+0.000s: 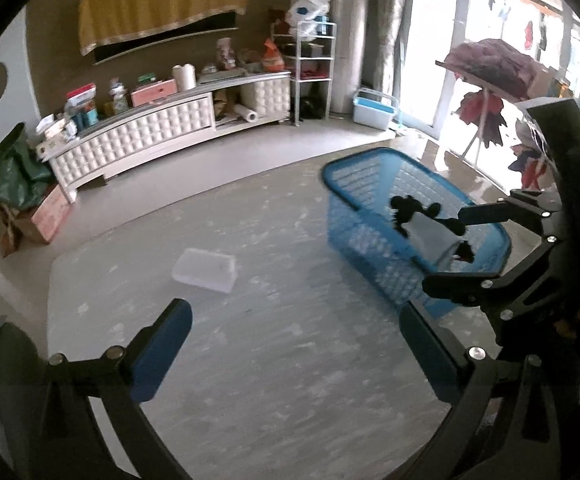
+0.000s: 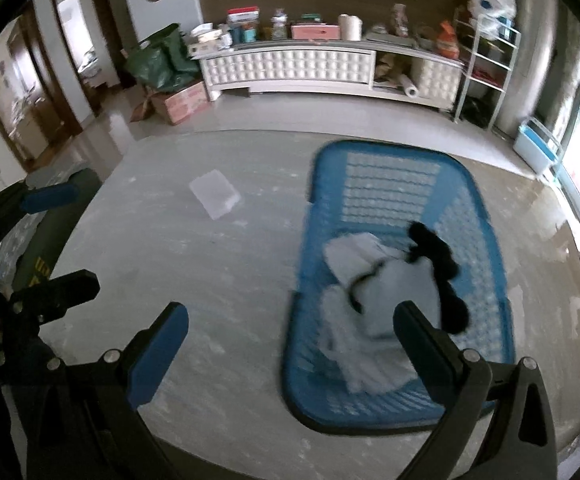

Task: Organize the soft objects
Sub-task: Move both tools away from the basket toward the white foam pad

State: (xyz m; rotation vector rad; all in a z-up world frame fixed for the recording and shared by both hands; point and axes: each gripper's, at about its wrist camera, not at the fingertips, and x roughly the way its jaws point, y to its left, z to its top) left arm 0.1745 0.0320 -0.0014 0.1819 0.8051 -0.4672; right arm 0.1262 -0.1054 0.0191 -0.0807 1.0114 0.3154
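In the left wrist view, the left gripper hung over bare grey floor, its 2 blue-padded fingers spread wide with nothing between them. To the right and farther off stood a blue basket, blurred, and inside it lay a pale cloth with a black fuzzy piece on top. The right gripper reached in from the right edge, above the basket's near end; its fingers stood apart and seemed to hold nothing. A clear plastic box sat on the floor left of the basket, well apart from it. A white cabinet ran along the far wall.

In the right wrist view, the right gripper had its 2 fingers spread wide and empty, the right finger over the basket's near half. The pale cloth lay crumpled in the basket's near part, with the black fuzzy piece draped along its right side. The clear plastic box lay far left of the basket. The left gripper showed at the left edge, fingers apart.
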